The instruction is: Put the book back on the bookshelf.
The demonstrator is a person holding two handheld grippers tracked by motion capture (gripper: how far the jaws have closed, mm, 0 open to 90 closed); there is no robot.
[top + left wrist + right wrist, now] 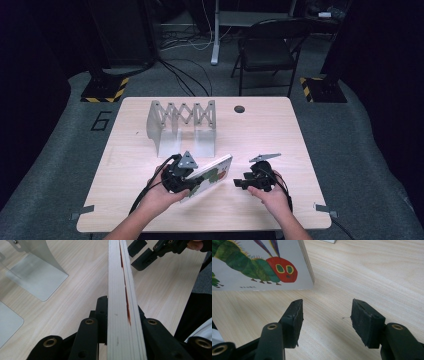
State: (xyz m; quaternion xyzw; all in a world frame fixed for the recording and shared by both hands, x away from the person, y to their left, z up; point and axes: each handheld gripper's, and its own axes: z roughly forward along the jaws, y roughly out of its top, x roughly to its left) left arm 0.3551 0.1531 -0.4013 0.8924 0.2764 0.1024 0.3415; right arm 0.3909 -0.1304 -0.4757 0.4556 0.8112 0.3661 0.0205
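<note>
A board picture book (214, 175) with a green caterpillar on its white cover is held tilted above the table (280, 140). My left gripper (195, 182) is shut on the book's near end. In the left gripper view its jaws press both sides of the book's page edge (120, 285). My right gripper (238, 181) is just right of the book, open, with nothing between its jaws. In the right gripper view its fingers (327, 315) hover over bare wood, and the caterpillar cover (262, 265) is up and to the left, not touched. The right gripper (147, 253) also appears beyond the book's far end.
A grey metal expanding rack (182, 122) with upright divider plates (37, 277) stands on the table behind the hands. A round cable hole (239, 108) sits near the far edge. A folding chair (267, 50) and floor cables lie beyond the table.
</note>
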